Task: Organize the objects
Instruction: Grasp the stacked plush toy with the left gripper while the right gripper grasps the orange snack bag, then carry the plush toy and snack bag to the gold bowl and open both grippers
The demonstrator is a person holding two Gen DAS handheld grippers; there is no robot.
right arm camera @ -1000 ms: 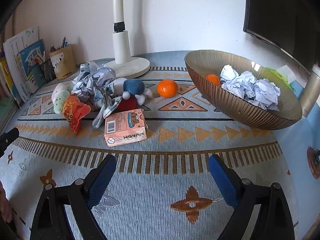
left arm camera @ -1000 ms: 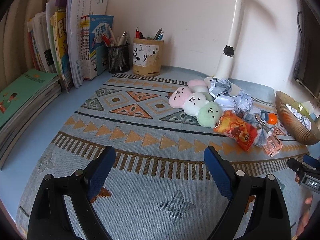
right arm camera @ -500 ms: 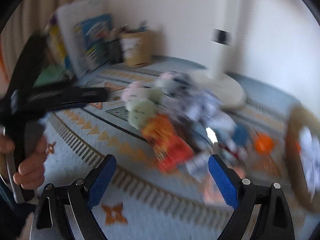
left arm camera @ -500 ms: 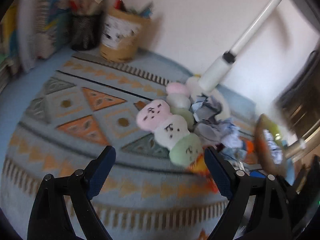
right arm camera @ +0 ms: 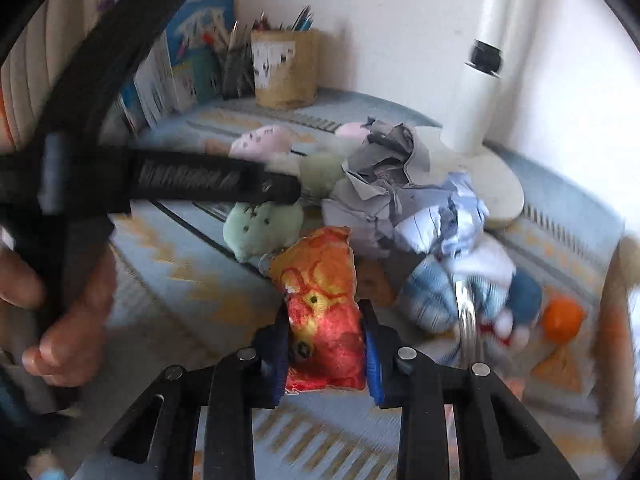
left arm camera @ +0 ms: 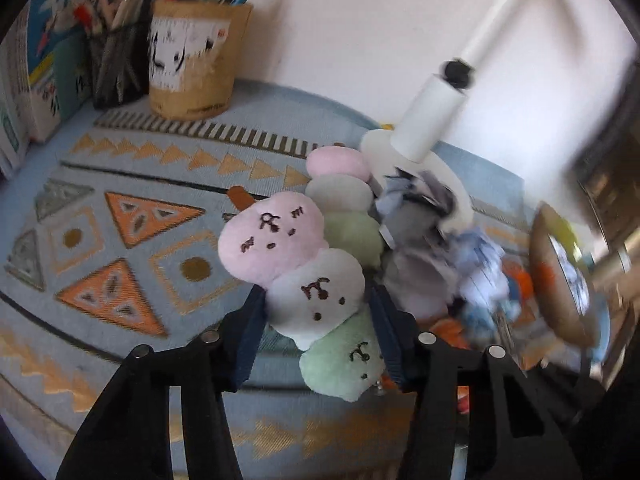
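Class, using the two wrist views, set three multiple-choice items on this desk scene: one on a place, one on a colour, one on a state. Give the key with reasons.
1. Where does the tan pen holder stand?
A. at the back of the mat, by the wall
B. inside the bowl
C. on the lamp base

2. What colour is the top ball of the plush dango skewer in the left gripper?
A. blue
B. pink
C. black

3. What is the right gripper doing?
A. hanging open above the mat
B. shut on the orange
C. shut on the orange-red plush toy

Key: 1 A, it stands against the wall beside the black mesh holder. 2 B, the pink ball sits above the white and green ones. 3 C, both blue pads press the toy's sides.
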